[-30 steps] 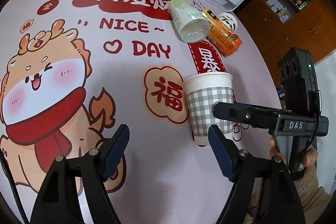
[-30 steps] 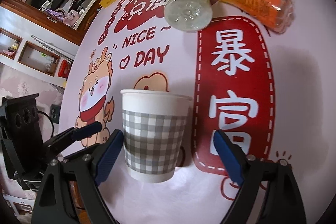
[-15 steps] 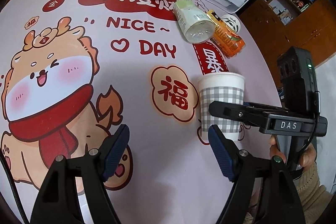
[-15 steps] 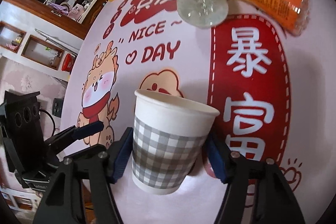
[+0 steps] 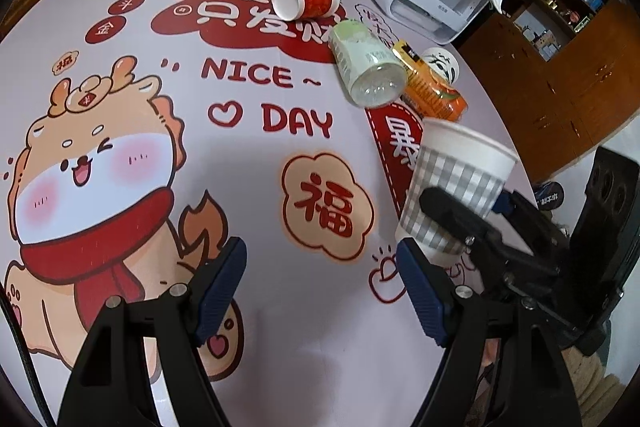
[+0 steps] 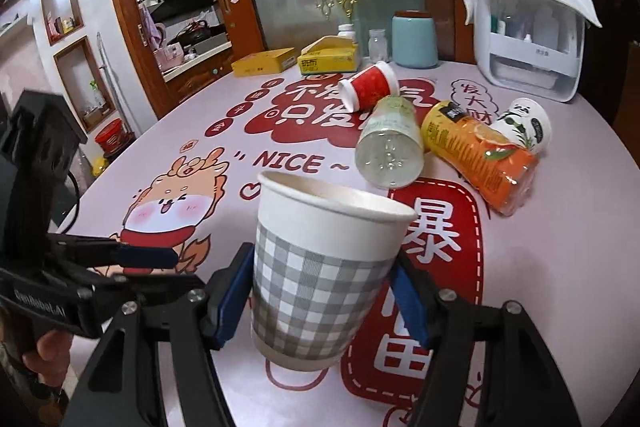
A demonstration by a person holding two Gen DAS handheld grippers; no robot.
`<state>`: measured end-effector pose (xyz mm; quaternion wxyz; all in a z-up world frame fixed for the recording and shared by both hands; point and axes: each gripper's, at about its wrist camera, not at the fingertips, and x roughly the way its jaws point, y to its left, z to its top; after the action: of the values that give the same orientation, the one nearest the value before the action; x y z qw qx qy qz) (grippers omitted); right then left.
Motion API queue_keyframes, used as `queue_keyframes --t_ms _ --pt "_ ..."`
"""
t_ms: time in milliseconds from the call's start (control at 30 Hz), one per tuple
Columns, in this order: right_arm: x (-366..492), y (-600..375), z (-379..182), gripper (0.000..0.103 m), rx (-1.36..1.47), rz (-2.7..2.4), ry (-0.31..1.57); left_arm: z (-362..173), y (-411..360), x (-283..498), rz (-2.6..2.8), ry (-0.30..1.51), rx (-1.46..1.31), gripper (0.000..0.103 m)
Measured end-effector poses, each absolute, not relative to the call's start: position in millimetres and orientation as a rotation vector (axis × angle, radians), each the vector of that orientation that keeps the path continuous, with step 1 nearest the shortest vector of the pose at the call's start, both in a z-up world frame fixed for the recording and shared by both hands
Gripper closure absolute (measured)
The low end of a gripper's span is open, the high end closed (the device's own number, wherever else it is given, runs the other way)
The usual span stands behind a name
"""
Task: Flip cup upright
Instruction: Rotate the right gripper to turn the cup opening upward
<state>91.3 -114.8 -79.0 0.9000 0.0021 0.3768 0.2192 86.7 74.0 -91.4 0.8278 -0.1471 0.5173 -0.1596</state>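
Note:
A grey-and-white checked paper cup (image 6: 316, 279) has its mouth up and leans a little to one side. My right gripper (image 6: 324, 291) is shut on its lower half, blue pads on both sides, and holds it just above the printed tablecloth (image 6: 280, 131). In the left wrist view the cup (image 5: 452, 187) is at the right, held by the right gripper (image 5: 460, 211). My left gripper (image 5: 320, 287) is open and empty, low over the cloth to the left of the cup.
Behind the cup lie a clear plastic bottle (image 6: 390, 147), an orange drink bottle (image 6: 480, 155), a panda-print cup (image 6: 524, 123) and a red paper cup (image 6: 368, 87). Yellow boxes (image 6: 328, 61), a blue canister (image 6: 414, 39) and a white appliance (image 6: 528, 39) stand at the far edge.
My right gripper has closed on the checked cup and lifted and tilted it slightly. The left gripper has drawn back a little and stays open.

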Motion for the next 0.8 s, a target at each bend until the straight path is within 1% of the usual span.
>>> queue_keyframes --t_ms 500,800 --pt "96.4 -119.9 -88.5 0.038 0.004 0.391 0.781 -83.2 75.5 86.3 -0.274 1.046 -0.314 0.027" --pt "105.4 -101.6 -97.8 0.038 -0.083 0.314 0.721 -85.3 78.2 82.8 -0.252 1.039 -0.327 0.027"
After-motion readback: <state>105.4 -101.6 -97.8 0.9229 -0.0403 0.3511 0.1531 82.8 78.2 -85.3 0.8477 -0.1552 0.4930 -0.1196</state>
